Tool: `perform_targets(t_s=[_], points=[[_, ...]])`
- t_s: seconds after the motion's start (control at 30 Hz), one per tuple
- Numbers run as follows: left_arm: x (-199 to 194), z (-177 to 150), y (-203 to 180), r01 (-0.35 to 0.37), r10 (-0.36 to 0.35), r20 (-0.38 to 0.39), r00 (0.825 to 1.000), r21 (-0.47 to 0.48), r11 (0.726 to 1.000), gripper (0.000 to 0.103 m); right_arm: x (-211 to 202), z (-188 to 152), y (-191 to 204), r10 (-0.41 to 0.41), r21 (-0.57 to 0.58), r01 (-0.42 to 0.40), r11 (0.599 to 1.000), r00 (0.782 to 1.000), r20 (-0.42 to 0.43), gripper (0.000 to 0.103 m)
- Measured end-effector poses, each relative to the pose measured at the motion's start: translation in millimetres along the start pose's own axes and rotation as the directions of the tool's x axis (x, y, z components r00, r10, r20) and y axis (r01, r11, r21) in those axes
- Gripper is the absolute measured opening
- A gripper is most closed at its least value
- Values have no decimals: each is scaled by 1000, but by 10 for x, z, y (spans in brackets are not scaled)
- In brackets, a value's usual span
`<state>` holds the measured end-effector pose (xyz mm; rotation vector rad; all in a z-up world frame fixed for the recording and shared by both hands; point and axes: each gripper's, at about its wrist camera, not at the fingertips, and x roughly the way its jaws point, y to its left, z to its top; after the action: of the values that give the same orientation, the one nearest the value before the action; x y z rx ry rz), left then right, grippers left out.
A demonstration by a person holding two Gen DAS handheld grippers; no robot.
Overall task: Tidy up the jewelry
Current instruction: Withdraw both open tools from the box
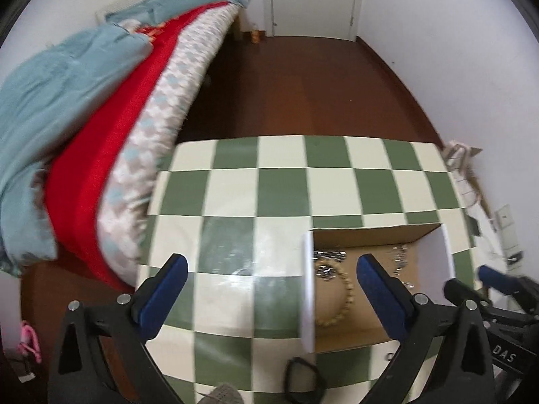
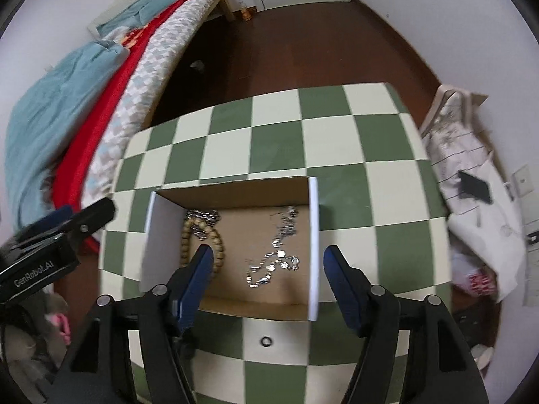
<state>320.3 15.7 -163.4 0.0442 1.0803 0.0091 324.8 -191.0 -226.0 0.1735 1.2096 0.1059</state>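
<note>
An open cardboard box (image 2: 315, 235) with white side walls sits on the green-and-cream checked table (image 2: 276, 141). In it lie a wooden bead bracelet (image 2: 219, 245), a silver chain (image 2: 273, 262) and a darker metal chain (image 2: 202, 219). My right gripper (image 2: 269, 252) hangs open over the box, the silver chain below its gap and nothing gripped. My left gripper (image 1: 273, 262) stands wide open across the box's left wall (image 1: 308, 289), holding nothing; the bead bracelet (image 1: 347, 299) shows beside its right finger. A small black ring (image 2: 266, 341) lies on the table in front of the box.
A bed (image 1: 111, 155) with teal, red and patterned covers runs along the table's left side. Dark wooden floor (image 1: 303, 84) lies beyond, with a white door at the back. White bags and paper (image 2: 471, 202) are piled at the right by the wall.
</note>
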Motion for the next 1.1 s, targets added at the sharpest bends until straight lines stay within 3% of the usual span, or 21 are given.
perform_targets(t_s=[0.03, 0.1, 0.13, 0.37, 0.73, 1.1], points=[[-15, -26, 17, -19, 19, 7, 1000, 0, 1000, 102, -5, -11, 26, -30, -13, 30, 999, 1000, 0, 74], [-48, -73, 28, -42, 42, 20, 999, 5, 999, 102, -6, -35, 60, -81, -37, 82, 996, 997, 6, 100], [-67, -101, 30, -49, 49, 25, 998, 8, 999, 102, -1, -56, 89, -113, -51, 114, 992, 994, 7, 103], [-294, -303, 16, -69, 68, 85, 994, 9, 998, 102, -71, -202, 176, -191, -83, 193, 978, 981, 30, 103], [-662, -524, 54, -74, 75, 119, 990, -16, 997, 102, -412, -428, 234, -202, -70, 208, 976, 976, 85, 103], [-1255, -768, 64, -56, 61, 208, 976, -31, 998, 102, -1000, -719, 354, -212, -69, 228, 971, 960, 185, 103]])
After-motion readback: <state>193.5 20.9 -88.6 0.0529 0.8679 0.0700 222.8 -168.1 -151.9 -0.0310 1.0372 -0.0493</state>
